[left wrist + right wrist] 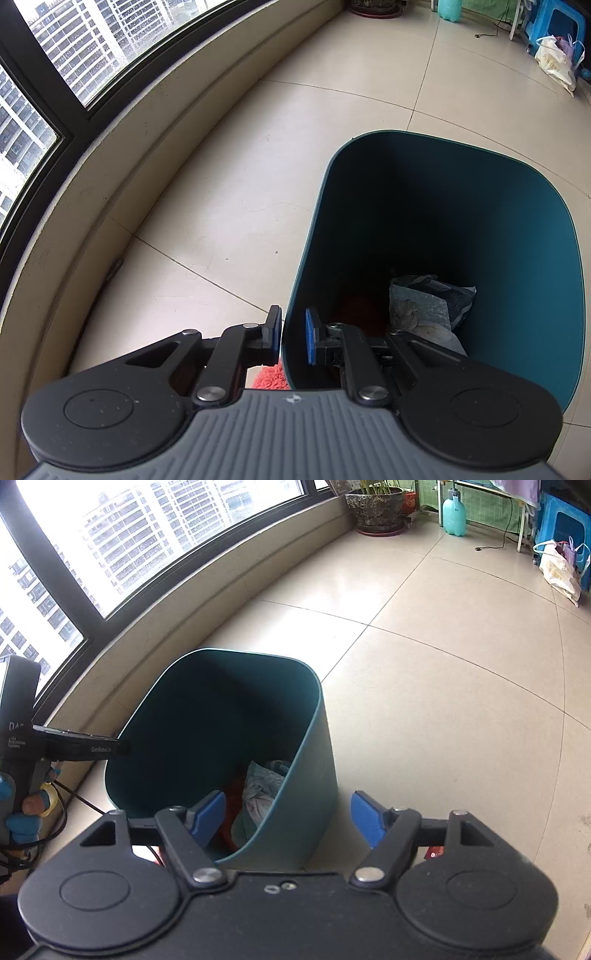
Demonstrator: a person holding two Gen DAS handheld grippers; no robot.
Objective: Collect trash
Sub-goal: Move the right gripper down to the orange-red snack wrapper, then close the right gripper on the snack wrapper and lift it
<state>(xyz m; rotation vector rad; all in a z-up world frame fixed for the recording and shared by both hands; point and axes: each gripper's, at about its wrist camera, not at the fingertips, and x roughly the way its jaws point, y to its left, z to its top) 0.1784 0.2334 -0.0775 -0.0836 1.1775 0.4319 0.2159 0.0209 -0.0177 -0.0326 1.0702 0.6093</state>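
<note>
A teal trash bin (517, 258) stands on the tiled floor, and my left gripper (293, 334) is shut on its near-left wall, one blue pad outside and one inside. Crumpled bluish-white trash (424, 306) and something red (362, 310) lie at the bottom. In the right wrist view the bin (310, 775) sits below my right gripper (288, 818), which is open and holds nothing; the bin's right wall runs beneath the gap. The same trash (262, 786) shows inside. The left gripper (88, 747) reaches the rim from the left, held by a gloved hand (22, 812).
A curved window sill (122, 177) runs along the left of the bin. A red fluffy item (267, 376) lies on the floor under the left gripper. Far off stand a plant pot (378, 507), a teal bottle (454, 515), a blue stool (565, 520) and white bags (557, 572).
</note>
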